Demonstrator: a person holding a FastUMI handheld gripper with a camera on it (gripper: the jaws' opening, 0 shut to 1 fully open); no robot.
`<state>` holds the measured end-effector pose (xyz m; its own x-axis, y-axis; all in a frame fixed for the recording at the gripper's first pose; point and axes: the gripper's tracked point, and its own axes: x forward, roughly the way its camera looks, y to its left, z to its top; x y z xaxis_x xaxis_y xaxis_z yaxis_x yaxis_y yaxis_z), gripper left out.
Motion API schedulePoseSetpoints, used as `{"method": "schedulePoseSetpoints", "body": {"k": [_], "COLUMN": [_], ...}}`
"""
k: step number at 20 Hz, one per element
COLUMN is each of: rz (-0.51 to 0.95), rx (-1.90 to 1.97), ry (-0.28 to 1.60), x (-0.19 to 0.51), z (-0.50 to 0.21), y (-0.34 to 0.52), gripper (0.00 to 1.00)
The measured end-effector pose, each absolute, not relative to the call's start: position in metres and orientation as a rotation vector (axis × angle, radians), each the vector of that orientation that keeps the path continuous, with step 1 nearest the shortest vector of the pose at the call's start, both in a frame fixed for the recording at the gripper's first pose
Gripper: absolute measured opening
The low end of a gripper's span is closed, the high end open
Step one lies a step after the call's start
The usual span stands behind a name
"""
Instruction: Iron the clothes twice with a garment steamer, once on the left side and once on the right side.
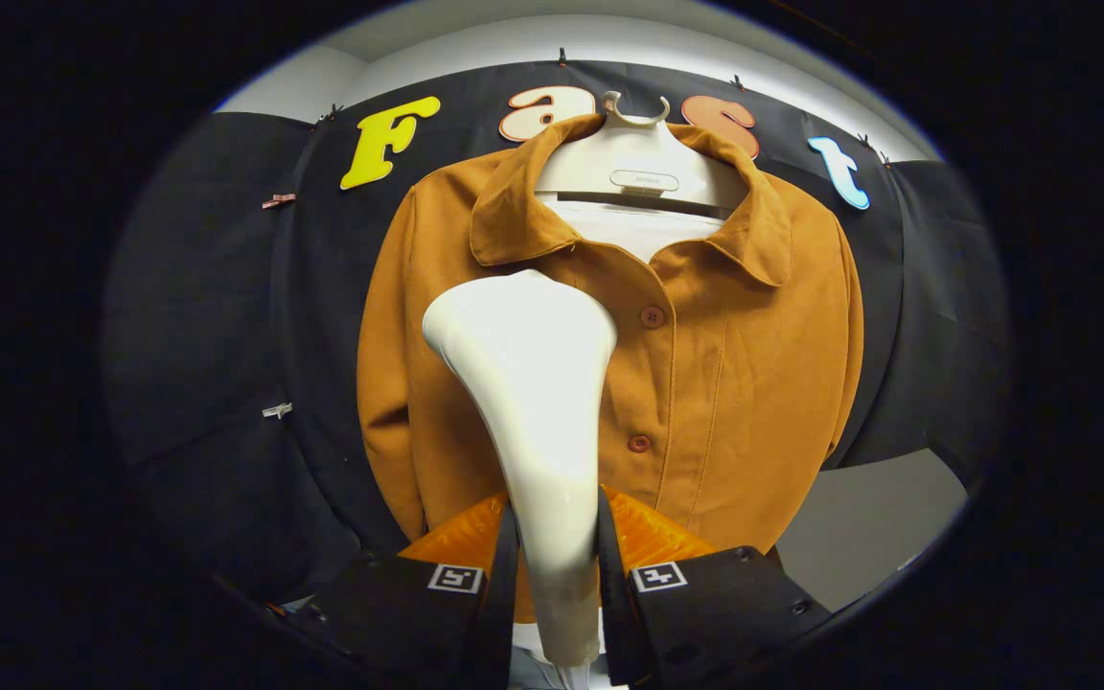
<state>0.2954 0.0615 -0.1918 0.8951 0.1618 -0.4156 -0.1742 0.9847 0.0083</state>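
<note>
An orange-brown buttoned jacket [724, 383] hangs on a white hanger [633, 158] against the black wall cloth, its collar open at the top. A white garment steamer [528, 383] rises between my fingers, its wide head lying over the jacket's left chest, just left of the button line. My gripper [557, 537] is shut on the steamer's narrow handle, one finger pressing on each side. The steamer hides part of the jacket's left front. Whether the head touches the cloth I cannot tell.
Black wall cloth [217, 335] surrounds the jacket on both sides. A grey surface [868, 527] shows beyond the fingers, below the jacket's right side. A white wall [514, 43] runs above the cloth.
</note>
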Motion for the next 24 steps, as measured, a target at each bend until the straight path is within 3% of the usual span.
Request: {"method": "schedulePoseSetpoints", "body": {"k": [24], "rz": [0.114], "rx": [-0.008], "ry": [0.703], "x": [0.305], "z": [-0.309], "y": [0.089], "gripper": [0.42]}}
